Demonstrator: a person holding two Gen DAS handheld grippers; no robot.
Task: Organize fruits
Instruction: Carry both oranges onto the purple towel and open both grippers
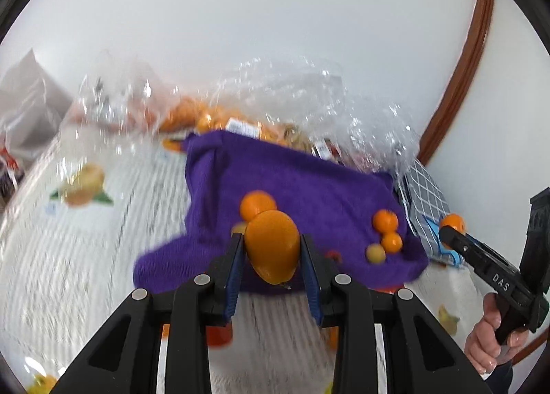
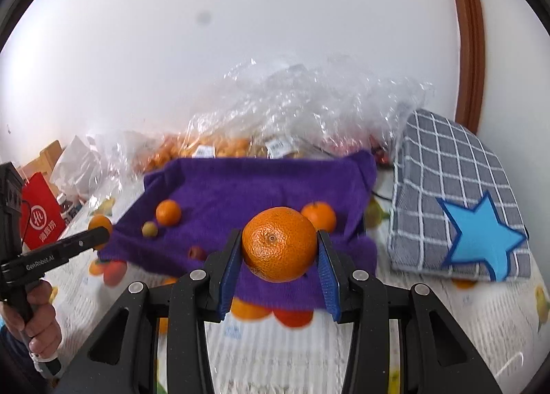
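Observation:
My left gripper (image 1: 272, 249) is shut on a smooth orange-yellow fruit (image 1: 272, 249), held above the near edge of a purple cloth (image 1: 309, 181). My right gripper (image 2: 278, 249) is shut on a round orange (image 2: 279, 249) above the same purple cloth (image 2: 257, 187). On the cloth lie small oranges (image 1: 385, 220) (image 2: 168, 212) (image 2: 319, 215), a small yellow-green fruit (image 1: 375, 253) (image 2: 150, 229) and a small red fruit (image 2: 196, 252). The right gripper also shows in the left wrist view (image 1: 450, 230), and the left gripper shows in the right wrist view (image 2: 99, 234).
Clear plastic bags (image 2: 292, 108) of oranges lie behind the cloth against the white wall. A grey checked cloth with a blue star (image 2: 457, 208) lies to the right. A red bag (image 2: 39, 218) stands at the left. The tablecloth (image 1: 86, 256) has a fruit print.

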